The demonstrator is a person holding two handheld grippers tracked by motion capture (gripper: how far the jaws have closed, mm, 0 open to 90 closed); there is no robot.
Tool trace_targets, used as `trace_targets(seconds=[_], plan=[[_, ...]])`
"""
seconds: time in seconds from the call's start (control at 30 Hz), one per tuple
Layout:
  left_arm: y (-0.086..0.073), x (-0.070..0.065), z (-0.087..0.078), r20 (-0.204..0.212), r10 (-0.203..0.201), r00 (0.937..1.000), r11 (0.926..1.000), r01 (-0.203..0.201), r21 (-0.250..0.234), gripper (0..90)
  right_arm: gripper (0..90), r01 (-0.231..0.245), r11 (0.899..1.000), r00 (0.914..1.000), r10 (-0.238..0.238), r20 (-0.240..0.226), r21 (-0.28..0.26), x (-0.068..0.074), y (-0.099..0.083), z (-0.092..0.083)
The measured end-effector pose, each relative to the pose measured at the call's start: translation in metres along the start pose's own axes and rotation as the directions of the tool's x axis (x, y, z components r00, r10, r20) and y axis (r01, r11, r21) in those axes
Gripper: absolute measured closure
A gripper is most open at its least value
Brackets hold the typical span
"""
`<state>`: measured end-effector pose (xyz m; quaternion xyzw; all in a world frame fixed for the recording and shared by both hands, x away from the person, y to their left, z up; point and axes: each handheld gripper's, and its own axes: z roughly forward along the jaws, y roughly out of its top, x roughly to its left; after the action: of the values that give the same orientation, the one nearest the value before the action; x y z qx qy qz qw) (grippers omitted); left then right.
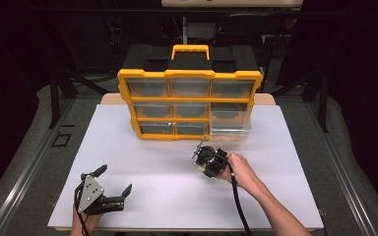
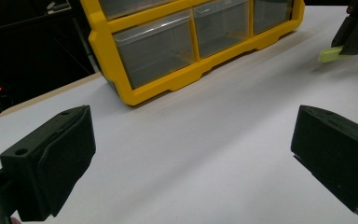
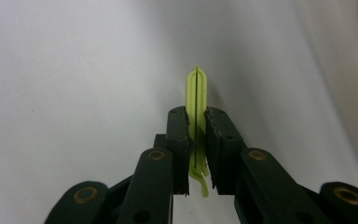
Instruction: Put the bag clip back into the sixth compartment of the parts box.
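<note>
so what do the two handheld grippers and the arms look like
Both are black two-jaw tools. The left gripper carries a grey three-cornered plate with small holes, and its jaws end in blocky black pads. The right gripper has flat black linkage bars with brass-coloured pivot rivets. A black cable trails from it along a bare, sleeveless forearm.

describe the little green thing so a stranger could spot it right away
Start at the yellow drawer box on the white table. In front of its right end, the right gripper holds a pale green clip in shut jaws. Nothing else here is that light green.
</note>
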<state>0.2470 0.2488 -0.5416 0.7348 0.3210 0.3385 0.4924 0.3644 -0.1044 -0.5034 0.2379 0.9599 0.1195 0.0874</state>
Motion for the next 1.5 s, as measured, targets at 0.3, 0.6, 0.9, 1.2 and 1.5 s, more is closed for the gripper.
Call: trace_targets(seconds=[0.3,0.6,0.9,1.2,1.5], plan=[[0.0,0.0,0.0,0.0,0.0,1.0,1.0,0.0,-0.002,0.0,80.3,-0.028,0.999,0.9994,0.028,-0.02,-0.022,-0.003,-0.012,-0.004],[0.0,0.0,0.0,0.0,0.0,1.0,1.0,0.0,-0.002,0.0,80.4,-0.041,0.999,0.9991,0.041,0.007,-0.009,-0.005,-0.025,-0.011],[0.0,0.0,0.0,-0.001,0.0,1.0,1.0,0.0,-0.004,0.0,80.3,-0.064,0.998,0.9978,0.064,0.017,0.0,-0.01,-0.038,-0.016],[0.0,0.0,0.0,-0.001,0.0,1.0,1.0,0.0,-0.004,0.0,80.3,-0.084,0.996,0.9963,0.084,0.019,-0.003,-0.016,-0.051,-0.022],[0.001,0.0,0.0,-0.004,0.001,1.0,1.0,-0.001,-0.006,0.0,80.3,-0.107,0.994,0.993,0.106,0.052,0.012,-0.022,-0.06,-0.029]])
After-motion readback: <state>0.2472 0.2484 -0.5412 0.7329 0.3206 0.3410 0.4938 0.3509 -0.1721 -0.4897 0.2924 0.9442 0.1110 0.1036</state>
